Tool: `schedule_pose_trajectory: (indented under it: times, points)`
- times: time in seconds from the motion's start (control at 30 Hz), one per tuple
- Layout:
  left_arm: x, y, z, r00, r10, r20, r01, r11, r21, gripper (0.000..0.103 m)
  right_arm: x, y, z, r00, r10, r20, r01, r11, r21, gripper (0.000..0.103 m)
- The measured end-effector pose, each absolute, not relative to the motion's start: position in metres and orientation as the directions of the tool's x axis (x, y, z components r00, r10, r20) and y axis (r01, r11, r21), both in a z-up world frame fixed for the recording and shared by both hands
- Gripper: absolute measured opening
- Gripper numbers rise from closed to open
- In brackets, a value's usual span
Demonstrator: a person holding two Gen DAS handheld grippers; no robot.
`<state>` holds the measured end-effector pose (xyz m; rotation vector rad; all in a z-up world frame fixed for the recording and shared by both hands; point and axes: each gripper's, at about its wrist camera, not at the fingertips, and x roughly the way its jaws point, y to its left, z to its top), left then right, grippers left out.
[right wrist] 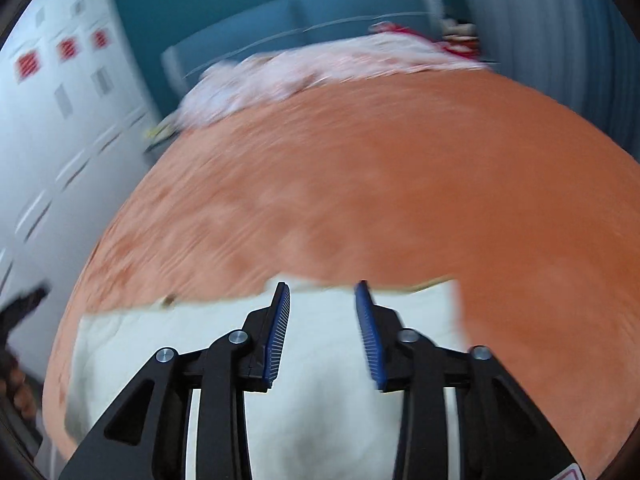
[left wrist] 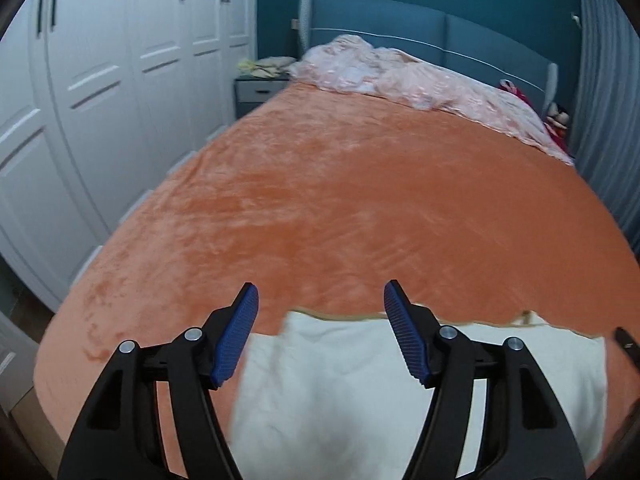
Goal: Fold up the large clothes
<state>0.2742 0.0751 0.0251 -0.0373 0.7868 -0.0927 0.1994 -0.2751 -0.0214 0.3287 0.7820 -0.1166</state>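
— Fingers?
— Left gripper [left wrist: 321, 334] stood wide, right gripper [right wrist: 322, 334] narrower; both empty above the folded white fleece garment [left wrist: 340, 392].
— Its lie?
— On the orange plush bedspread [left wrist: 340, 200], long axis crosswise; neither gripper evidently nearer.

Both the left gripper [left wrist: 321, 296] and, despite blur, the right gripper [right wrist: 322, 289] seem spread wide, holding nothing.
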Motion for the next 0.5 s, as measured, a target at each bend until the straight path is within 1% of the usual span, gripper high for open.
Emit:
schedule_pose_trajectory:
  times: [0.03, 0.07, 0.1, 0.17, 0.3, 0.33, 0.5]
  points:
    - [0.271, 0.057, 0.019, 0.679, -0.142, -0.720, 0.119, 0.989, -0.082, 0.060, 0.205, -0.257, -0.027, 0.691, 0.055, -0.721, 0.178, 0.953, 0.243, 0.012]
    - [0.268, 0.035, 0.008, 0.647, -0.179, -0.742, 0.173, 0.981, -0.086, 0.056, 0.211, -0.238, -0.034, 0.672, 0.075, -0.737, 0.142, 0.963, 0.227, 0.008]
    - [0.266, 0.020, -0.002, 0.622, -0.191, -0.759, 0.206, 0.976, -0.077, 0.054, 0.216, -0.221, -0.043, 0.651, 0.083, -0.755, 0.111, 0.973, 0.202, 0.005]
    - [0.260, -0.009, -0.027, 0.582, -0.195, -0.789, 0.253, 0.966, -0.052, 0.049, 0.225, -0.202, -0.057, 0.623, 0.090, -0.777, 0.090, 0.979, 0.185, 0.005]
    - [0.259, -0.033, -0.070, 0.518, -0.196, -0.832, 0.242, 0.967, -0.077, 0.047, 0.237, -0.192, -0.083, 0.581, 0.089, -0.809, 0.116, 0.975, 0.191, 0.003]
    - [0.260, -0.034, -0.079, 0.520, -0.188, -0.833, 0.235, 0.969, -0.072, 0.047, 0.239, -0.194, -0.090, 0.574, 0.090, -0.814, 0.125, 0.973, 0.195, 0.001]
    - [0.256, -0.039, -0.104, 0.552, -0.174, -0.816, 0.219, 0.974, -0.060, 0.048, 0.239, -0.198, -0.121, 0.569, 0.113, -0.814, 0.141, 0.962, 0.232, 0.000]
